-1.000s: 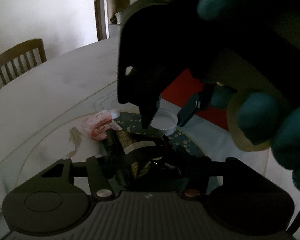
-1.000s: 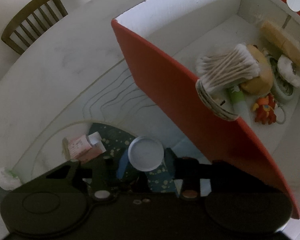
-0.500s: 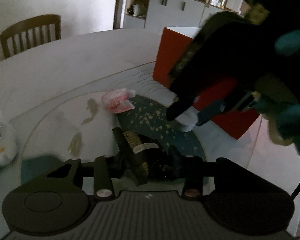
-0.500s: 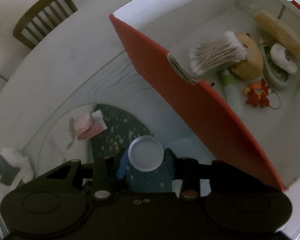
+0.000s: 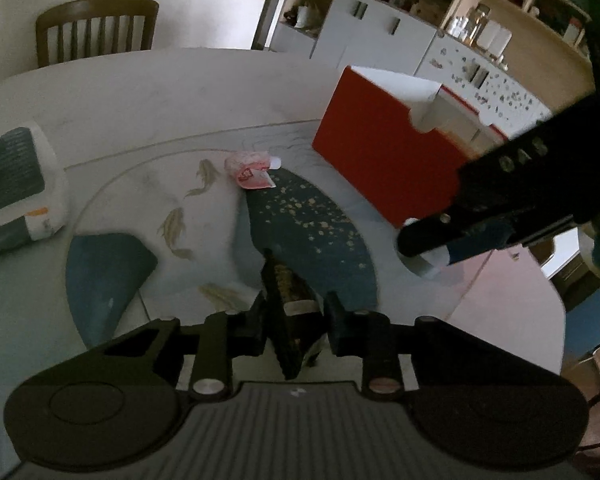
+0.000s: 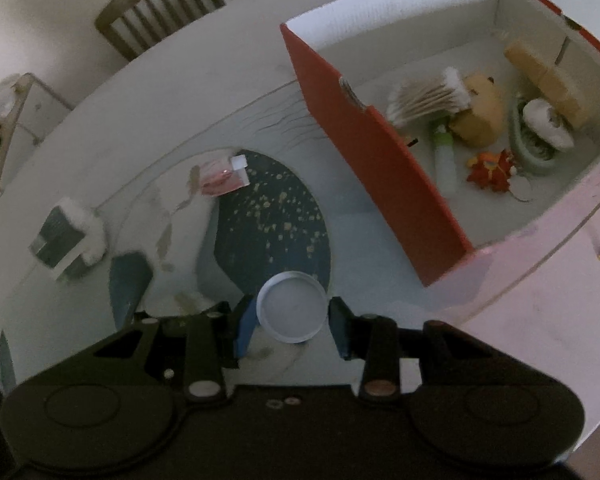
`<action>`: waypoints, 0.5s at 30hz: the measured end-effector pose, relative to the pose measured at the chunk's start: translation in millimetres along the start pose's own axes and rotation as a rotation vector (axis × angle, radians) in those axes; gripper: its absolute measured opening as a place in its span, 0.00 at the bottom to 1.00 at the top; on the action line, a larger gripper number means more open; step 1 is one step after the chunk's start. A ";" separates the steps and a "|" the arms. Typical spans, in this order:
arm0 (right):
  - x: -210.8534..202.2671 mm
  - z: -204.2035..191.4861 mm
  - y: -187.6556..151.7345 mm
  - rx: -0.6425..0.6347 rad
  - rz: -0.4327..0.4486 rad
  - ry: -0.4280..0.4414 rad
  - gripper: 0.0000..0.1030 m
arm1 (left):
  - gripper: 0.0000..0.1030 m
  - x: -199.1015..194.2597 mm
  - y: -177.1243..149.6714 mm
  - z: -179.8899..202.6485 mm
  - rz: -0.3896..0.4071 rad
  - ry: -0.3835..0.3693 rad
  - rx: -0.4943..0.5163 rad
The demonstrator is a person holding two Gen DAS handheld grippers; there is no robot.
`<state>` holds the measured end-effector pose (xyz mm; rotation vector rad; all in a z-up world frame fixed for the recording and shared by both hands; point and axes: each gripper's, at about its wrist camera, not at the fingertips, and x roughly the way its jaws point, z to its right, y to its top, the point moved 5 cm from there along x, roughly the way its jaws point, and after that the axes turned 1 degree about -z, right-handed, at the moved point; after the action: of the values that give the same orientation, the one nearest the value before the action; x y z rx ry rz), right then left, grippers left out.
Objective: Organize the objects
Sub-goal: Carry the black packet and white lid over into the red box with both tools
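Gripping a white lid (image 6: pixel 292 307) by its rim at lower centre, the right gripper (image 6: pixel 292 320) is clamped on it. Lid appears light, rigid, slippery. Left gripper (image 5: pixel 294 320) jaws are closing on a dark packet (image 5: pixel 290 312). Box (image 6: pixel 380 168): upper right.

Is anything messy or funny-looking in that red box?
Yes. Inside the red cardboard box the bundle of cotton swabs lies tipped over on its side, leaning on a yellow plush toy. The things are heaped together at one end rather than set in rows. Nothing looks spilled or broken.
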<state>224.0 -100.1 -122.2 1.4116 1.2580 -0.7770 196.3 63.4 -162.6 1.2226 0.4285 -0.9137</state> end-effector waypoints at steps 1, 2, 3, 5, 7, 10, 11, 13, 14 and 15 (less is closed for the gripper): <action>-5.4 1.7 -1.8 -0.011 0.004 0.004 0.37 | 0.24 -2.9 -0.4 1.8 0.002 -0.002 -0.003; -10.9 3.0 -3.5 -0.025 0.005 0.010 0.37 | 0.24 -4.9 -1.0 3.5 0.002 -0.003 -0.004; -16.8 4.6 -5.0 -0.034 0.010 0.014 0.37 | 0.24 -7.6 -2.0 5.3 0.002 -0.006 -0.006; -27.5 7.3 -8.6 -0.052 0.019 0.023 0.37 | 0.23 -10.6 -3.6 8.5 0.001 -0.010 -0.012; -38.1 8.8 -11.6 -0.077 0.033 0.029 0.37 | 0.23 -15.2 -5.1 11.4 0.005 -0.017 -0.024; -47.5 11.6 -11.9 -0.103 0.049 0.039 0.37 | 0.23 -23.4 -5.5 16.0 0.015 -0.030 -0.045; -52.8 13.2 -12.3 -0.113 0.055 0.041 0.37 | 0.23 -27.1 -4.8 17.6 0.021 -0.032 -0.050; -61.3 15.7 -12.0 -0.136 0.067 0.048 0.37 | 0.23 -33.9 -2.5 19.8 0.038 -0.028 -0.063; -65.2 17.3 -11.6 -0.145 0.072 0.050 0.37 | 0.23 -36.9 -1.1 20.3 0.044 -0.031 -0.073; -69.0 19.3 -10.9 -0.152 0.077 0.053 0.37 | 0.23 -39.7 0.6 20.6 0.051 -0.035 -0.086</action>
<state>200.3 -138.9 -65.8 1.3555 1.2681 -0.5827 169.7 58.7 -127.0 1.1325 0.4033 -0.8638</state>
